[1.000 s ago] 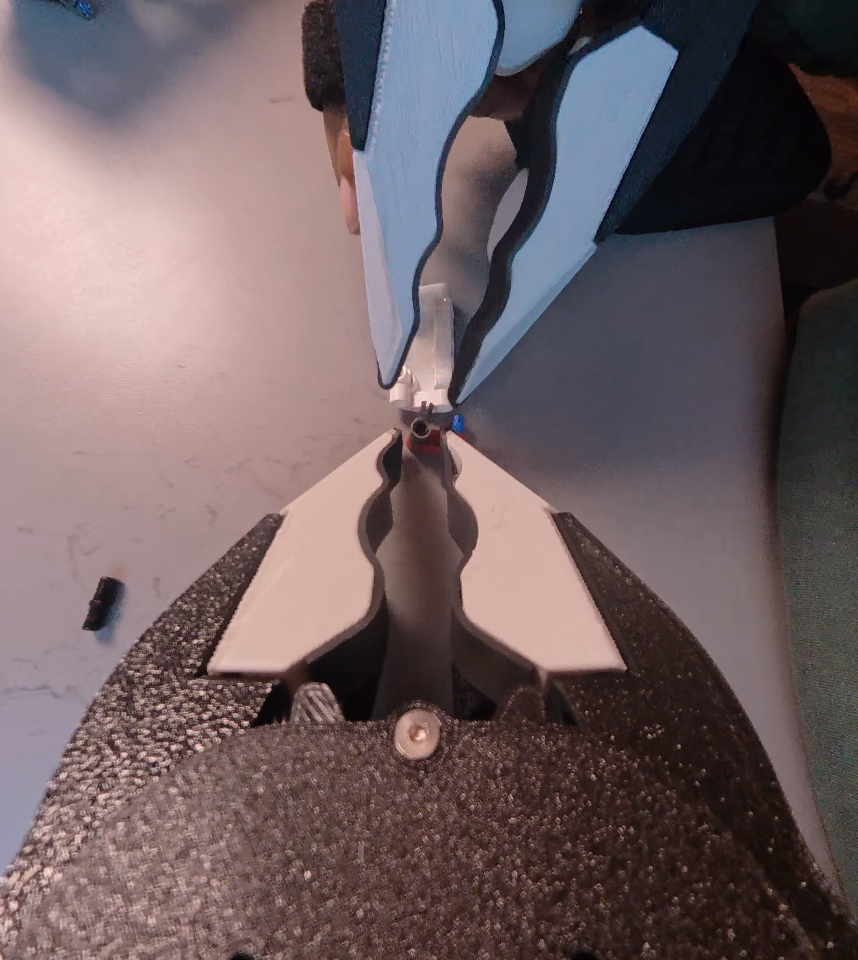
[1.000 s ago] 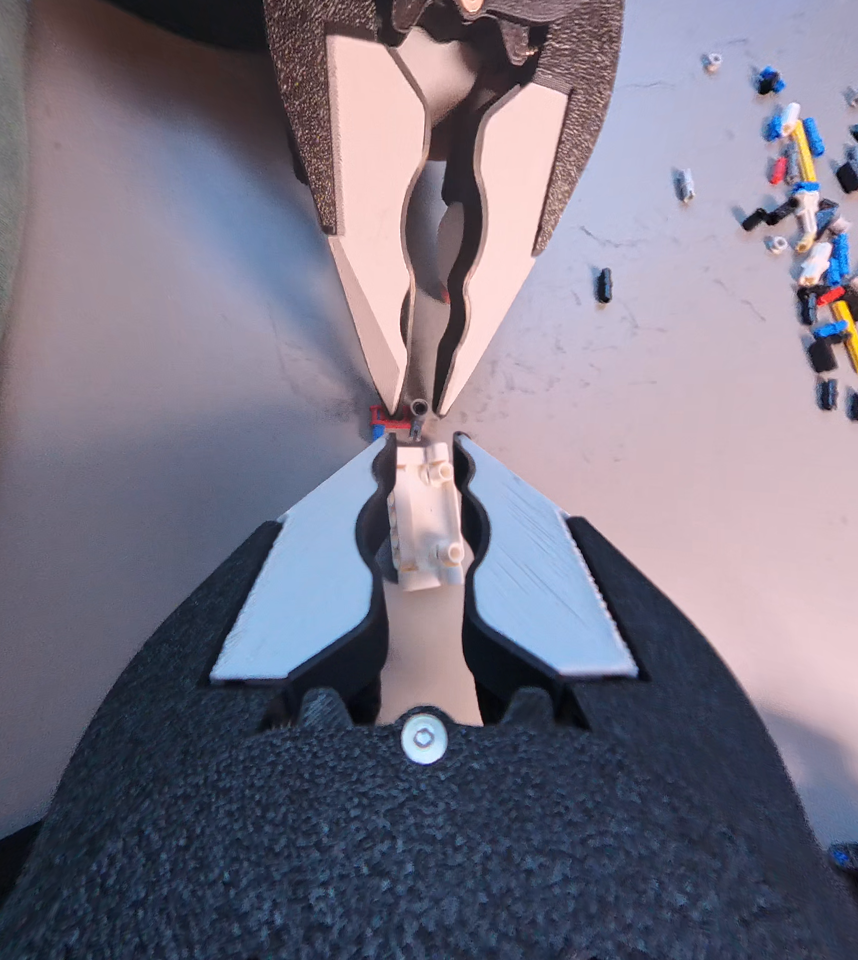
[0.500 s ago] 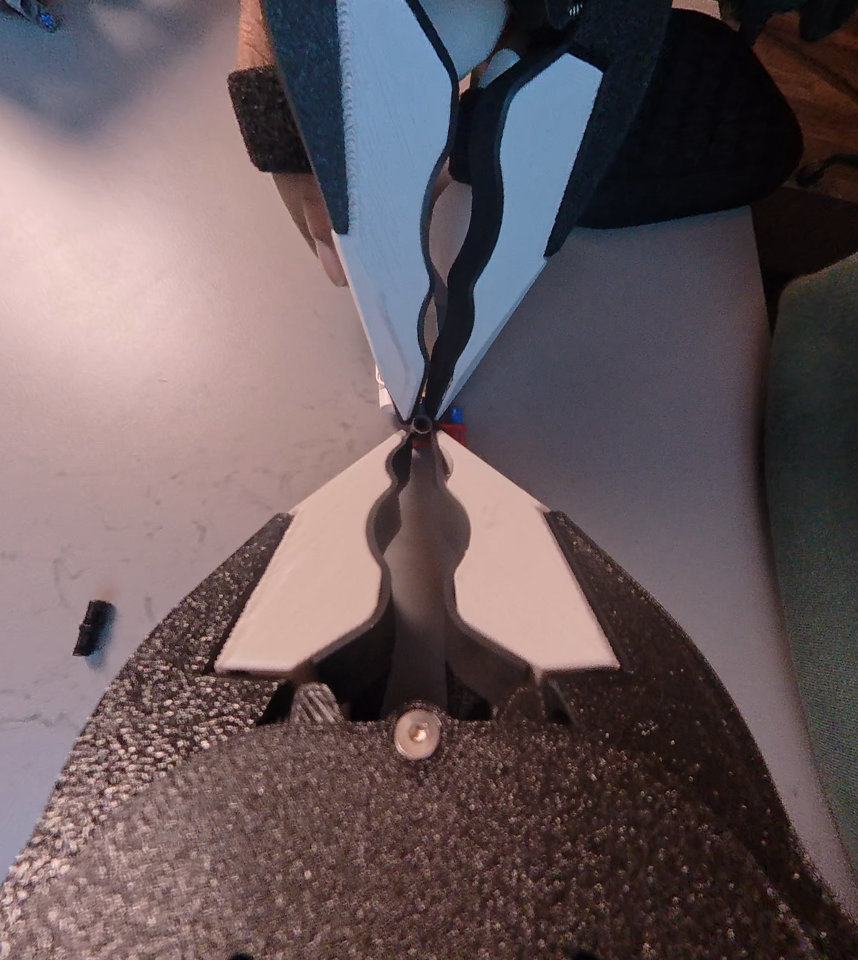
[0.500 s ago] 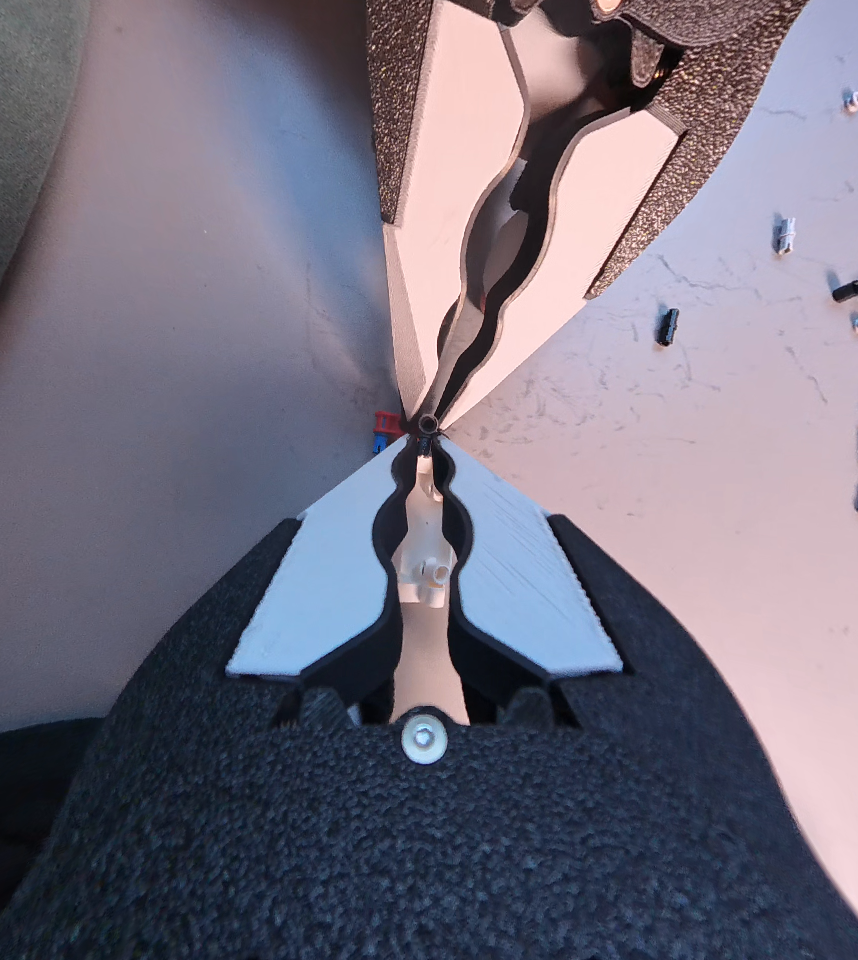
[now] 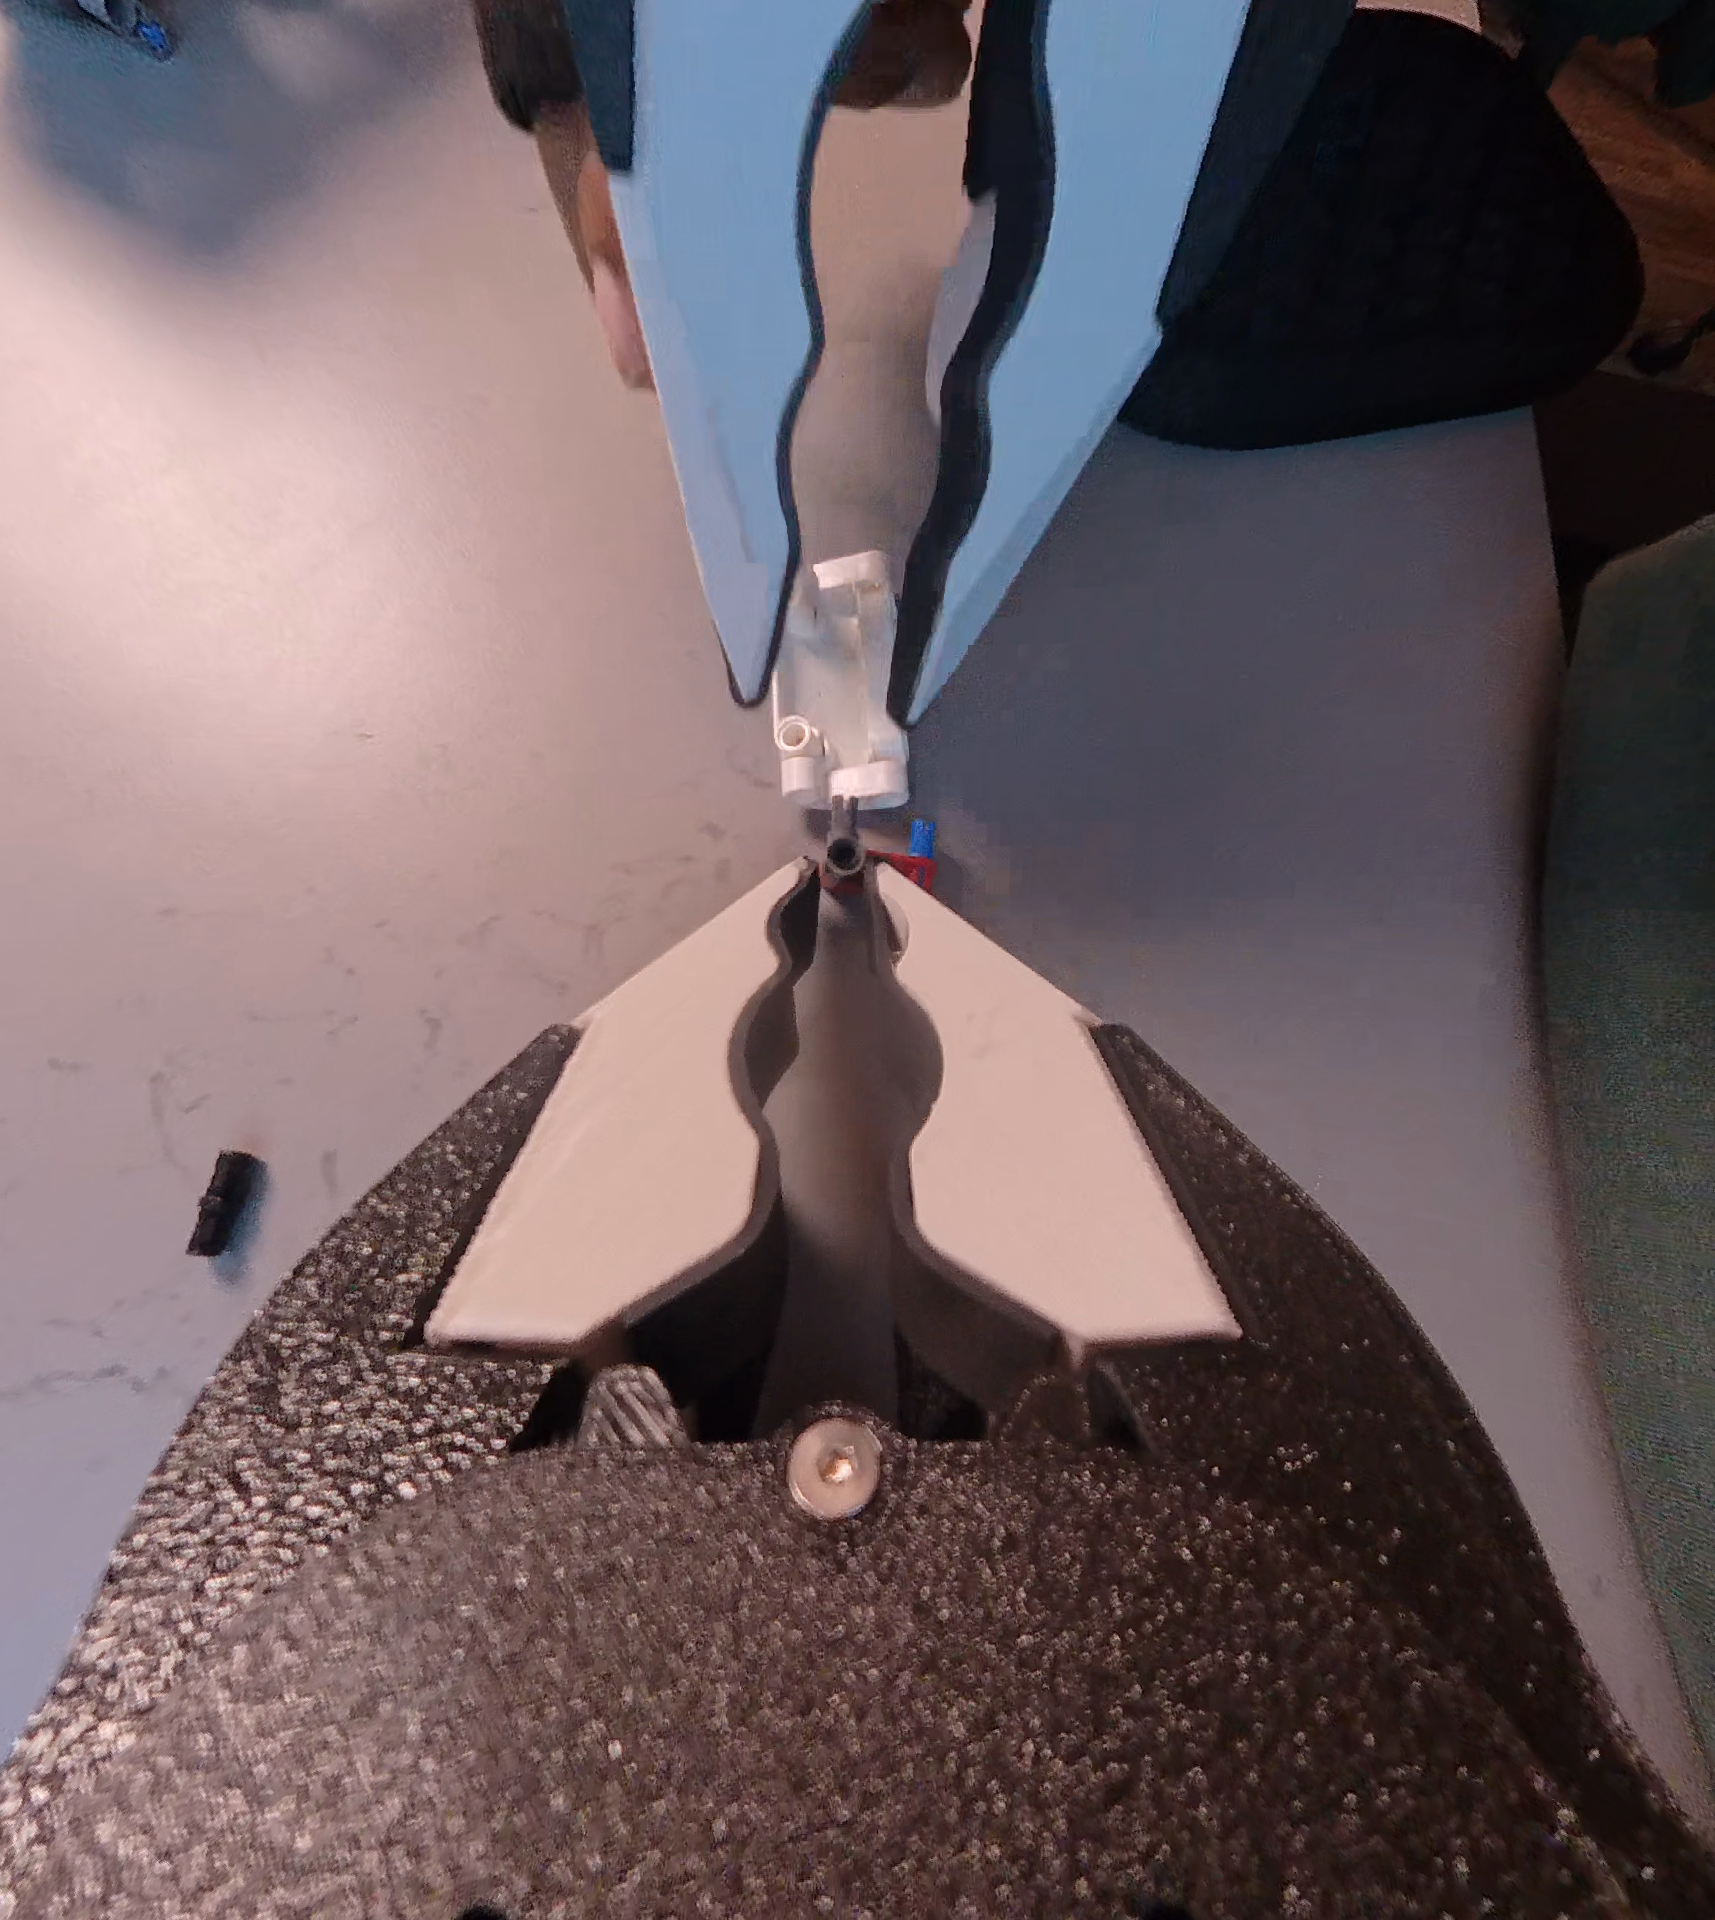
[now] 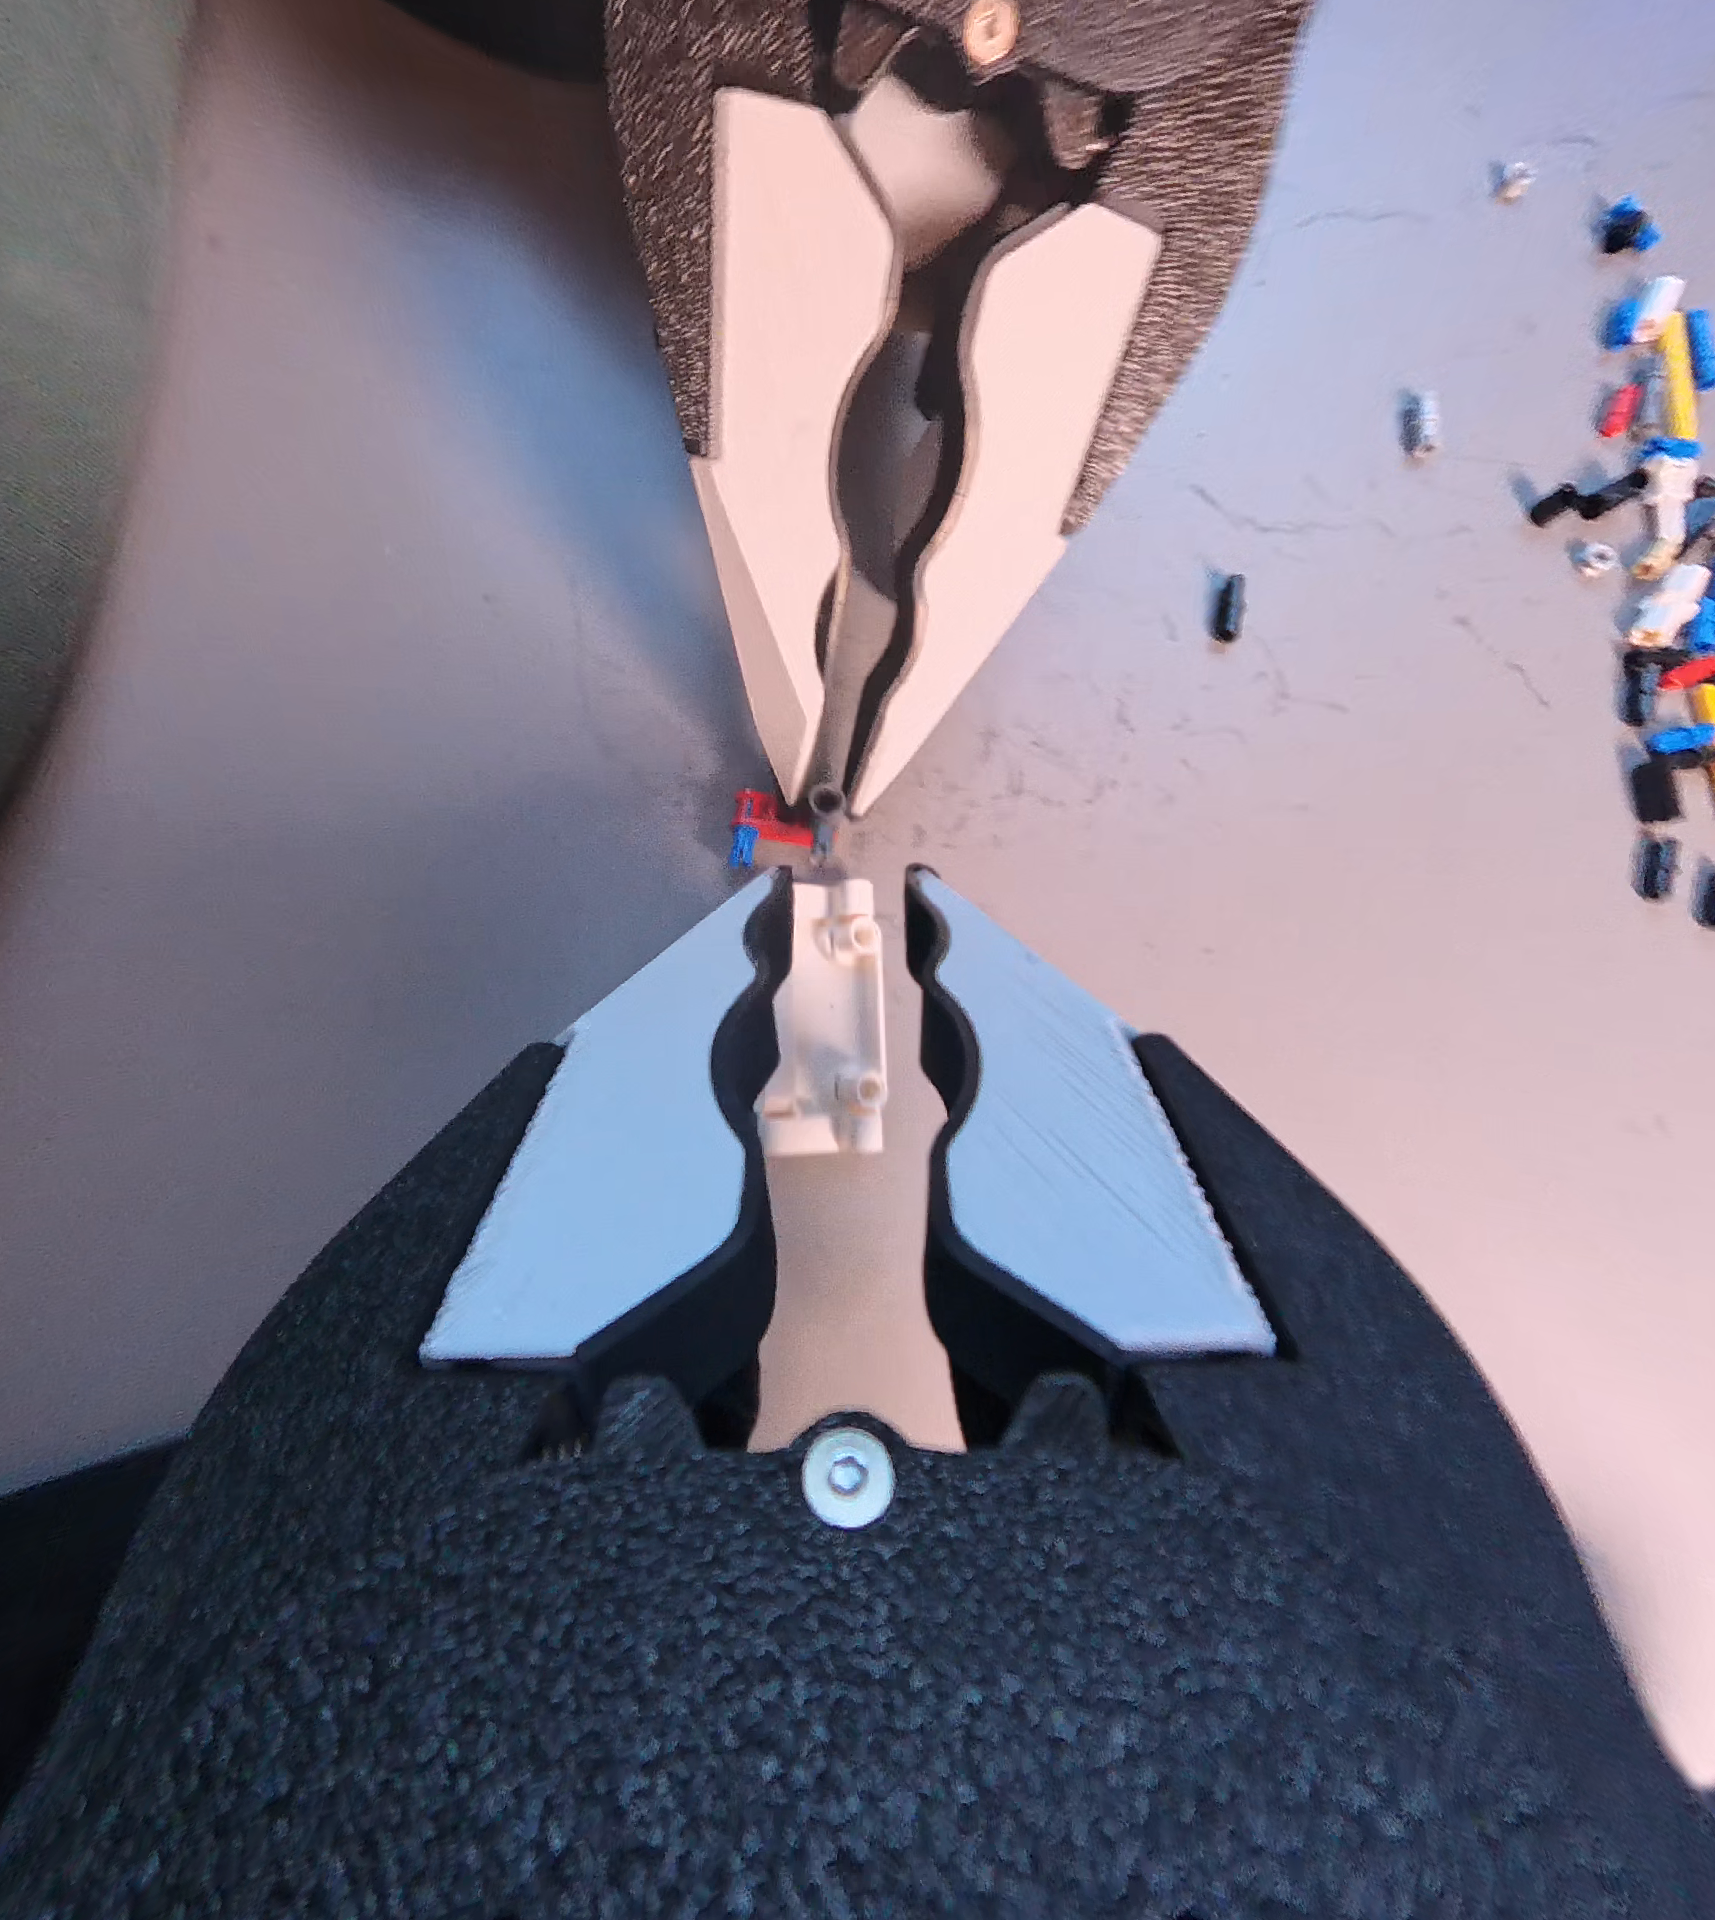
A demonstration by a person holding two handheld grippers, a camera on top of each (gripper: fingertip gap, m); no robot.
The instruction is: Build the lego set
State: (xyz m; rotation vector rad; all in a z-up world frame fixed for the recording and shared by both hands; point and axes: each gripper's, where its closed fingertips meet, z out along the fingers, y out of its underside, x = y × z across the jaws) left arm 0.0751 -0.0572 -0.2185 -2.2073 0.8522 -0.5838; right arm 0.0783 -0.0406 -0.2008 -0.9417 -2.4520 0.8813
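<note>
My left gripper (image 5: 845, 871) is shut on a small dark pin (image 5: 842, 854) with a red and blue bit (image 5: 913, 860) at its side. My right gripper (image 6: 848, 875) is shut on a white lego piece (image 6: 832, 1023), held flat between its fingers. The two grippers meet tip to tip just above the grey table (image 5: 261, 623). The pin's thin end touches the end of the white piece (image 5: 837, 717). In the right wrist view the left gripper (image 6: 825, 798) comes in from the top with the pin (image 6: 825, 802) and the red bit (image 6: 757, 814).
A loose black pin (image 5: 227, 1205) lies on the table left of my left gripper, and shows too in the right wrist view (image 6: 1227, 605). A pile of several loose pieces (image 6: 1684, 582) lies at the right. A green seat (image 5: 1684, 1039) borders the table edge. A hand (image 5: 614, 270) holds the right gripper.
Half a second ago the right gripper was rolled so the white piece stood edge-on; it has rolled back and the piece lies flat again. The tips stay together.
</note>
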